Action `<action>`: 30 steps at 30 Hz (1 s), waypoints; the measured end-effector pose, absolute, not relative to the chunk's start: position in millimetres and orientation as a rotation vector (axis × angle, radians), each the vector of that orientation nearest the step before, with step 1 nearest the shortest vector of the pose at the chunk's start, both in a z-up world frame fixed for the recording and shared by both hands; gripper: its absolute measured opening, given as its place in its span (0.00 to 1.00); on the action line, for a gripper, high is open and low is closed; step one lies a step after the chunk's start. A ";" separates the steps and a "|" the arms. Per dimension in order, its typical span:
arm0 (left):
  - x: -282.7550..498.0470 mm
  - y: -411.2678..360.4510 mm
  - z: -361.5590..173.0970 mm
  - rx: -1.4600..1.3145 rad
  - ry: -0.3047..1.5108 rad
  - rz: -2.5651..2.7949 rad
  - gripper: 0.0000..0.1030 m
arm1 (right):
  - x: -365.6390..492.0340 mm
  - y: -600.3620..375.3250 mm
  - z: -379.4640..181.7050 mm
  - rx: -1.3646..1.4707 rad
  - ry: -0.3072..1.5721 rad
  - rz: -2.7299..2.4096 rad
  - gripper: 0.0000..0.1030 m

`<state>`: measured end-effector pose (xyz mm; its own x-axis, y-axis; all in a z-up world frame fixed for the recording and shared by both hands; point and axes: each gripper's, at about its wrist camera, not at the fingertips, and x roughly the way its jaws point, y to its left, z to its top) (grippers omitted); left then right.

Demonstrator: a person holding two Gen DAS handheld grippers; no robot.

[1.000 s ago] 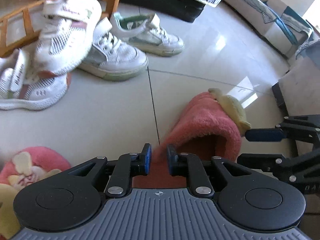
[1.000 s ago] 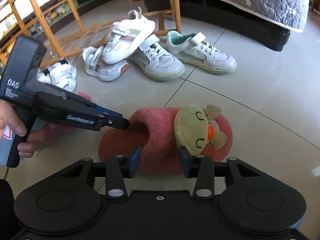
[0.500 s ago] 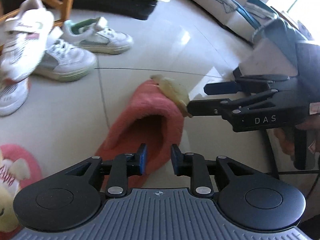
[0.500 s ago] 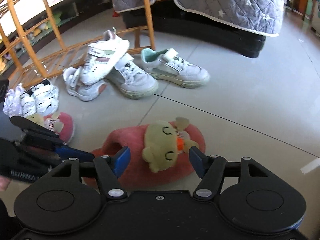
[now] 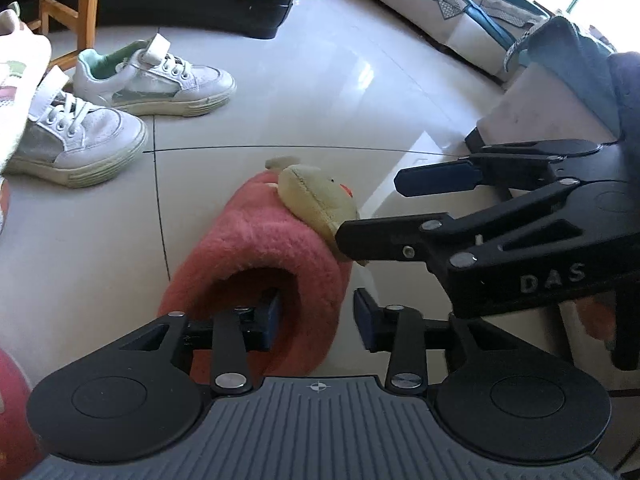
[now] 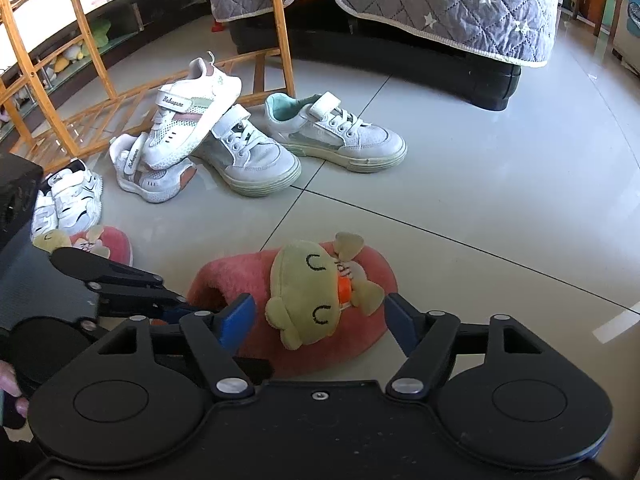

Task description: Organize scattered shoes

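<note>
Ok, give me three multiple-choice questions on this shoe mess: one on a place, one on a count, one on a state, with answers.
1. Where is the yellow plush animal? A on top of the near pink fuzzy slipper; B tucked inside it; C beside it, apart.
2. How many pink fuzzy slippers show in the right wrist view? A one; B two; C four.
3. How does the white strap sneaker with pink and green stripes lie? A flat; B tilted, propped on other white sneakers; C upside down.
Answers: 1 A, it sits on the slipper's upper. 2 B, a second pink slipper lies at the left. 3 B, it leans on the sneakers beneath.
</note>
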<state>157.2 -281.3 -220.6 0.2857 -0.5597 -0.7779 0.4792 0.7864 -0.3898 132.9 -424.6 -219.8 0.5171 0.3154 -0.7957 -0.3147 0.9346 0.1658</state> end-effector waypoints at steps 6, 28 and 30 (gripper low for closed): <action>159.4 -272.9 -228.3 -0.149 1.116 -0.674 0.13 | 133.3 -425.7 -221.3 -0.005 0.958 0.368 0.73; 139.8 -221.5 -225.6 -0.301 1.279 -0.526 0.12 | 131.2 -421.2 -233.2 0.063 1.024 0.552 0.79; 137.8 -218.5 -224.7 -0.298 1.284 -0.523 0.12 | 129.1 -413.9 -237.5 0.021 1.046 0.597 0.79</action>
